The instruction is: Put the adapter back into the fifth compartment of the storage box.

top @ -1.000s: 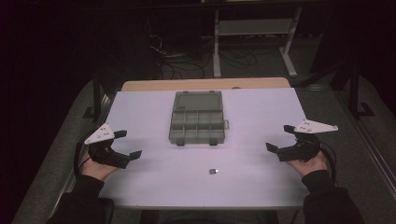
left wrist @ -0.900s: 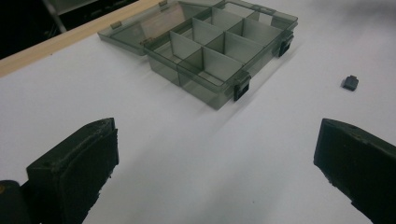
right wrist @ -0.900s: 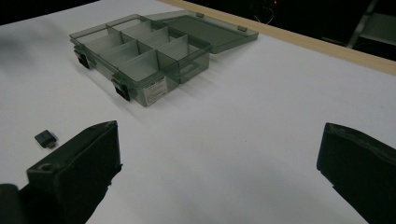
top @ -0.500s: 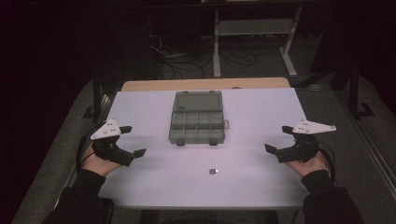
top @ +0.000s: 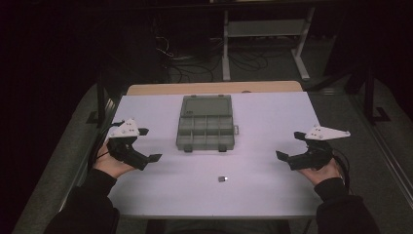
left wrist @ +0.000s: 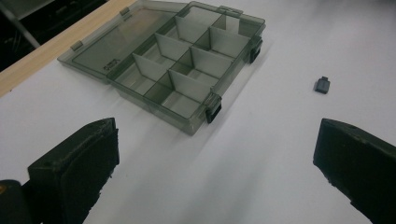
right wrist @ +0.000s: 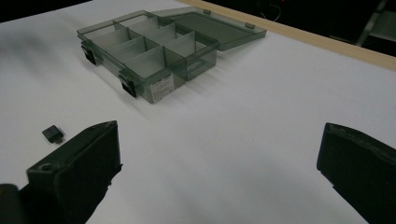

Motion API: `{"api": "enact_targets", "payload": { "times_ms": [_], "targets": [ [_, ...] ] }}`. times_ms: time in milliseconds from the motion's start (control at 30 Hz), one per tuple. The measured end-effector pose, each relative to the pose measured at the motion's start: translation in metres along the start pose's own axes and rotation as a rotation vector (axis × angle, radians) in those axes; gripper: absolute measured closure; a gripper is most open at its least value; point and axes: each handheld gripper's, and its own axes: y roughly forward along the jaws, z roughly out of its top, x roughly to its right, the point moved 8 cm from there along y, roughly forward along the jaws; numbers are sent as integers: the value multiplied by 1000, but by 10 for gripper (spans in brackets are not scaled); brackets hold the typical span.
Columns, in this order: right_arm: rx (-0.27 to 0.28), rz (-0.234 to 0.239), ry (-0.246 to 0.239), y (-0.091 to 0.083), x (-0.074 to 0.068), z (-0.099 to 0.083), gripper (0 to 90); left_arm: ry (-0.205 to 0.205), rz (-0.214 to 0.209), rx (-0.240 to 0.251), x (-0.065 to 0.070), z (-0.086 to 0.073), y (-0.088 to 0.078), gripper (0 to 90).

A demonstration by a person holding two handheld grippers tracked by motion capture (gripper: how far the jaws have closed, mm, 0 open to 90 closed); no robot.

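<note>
A smoky clear compartment box lies open at the middle of the white table, its lid folded flat toward the far side and its compartments empty. A small dark piece rests on the table in front of the box. My left gripper is held open over the table's left side, with nothing between its jaws. Its own view shows the box ahead and the small piece to the right. My right gripper is open and empty over the right side. From there I see the box and the piece.
A wooden strip runs along the table's far edge. Beyond it, cables lie on the dark floor beside white frame legs. Black posts stand off both sides of the table.
My left gripper has shifted a little forward and inward over the table. The right gripper, the box and the small piece have stayed about where they were.
</note>
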Motion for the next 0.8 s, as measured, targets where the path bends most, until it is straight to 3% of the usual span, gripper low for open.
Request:
{"api": "enact_targets", "payload": {
  "times_ms": [400, 800],
  "targets": [
    [1, 0, -1, 0, 0, 0, 0, 23, -30, -32, 4, 12, 13, 2],
    [2, 2, -3, 0, -1, 0, 0, 66, -73, -48, 16, 30, 27, 2]
  ]
}}
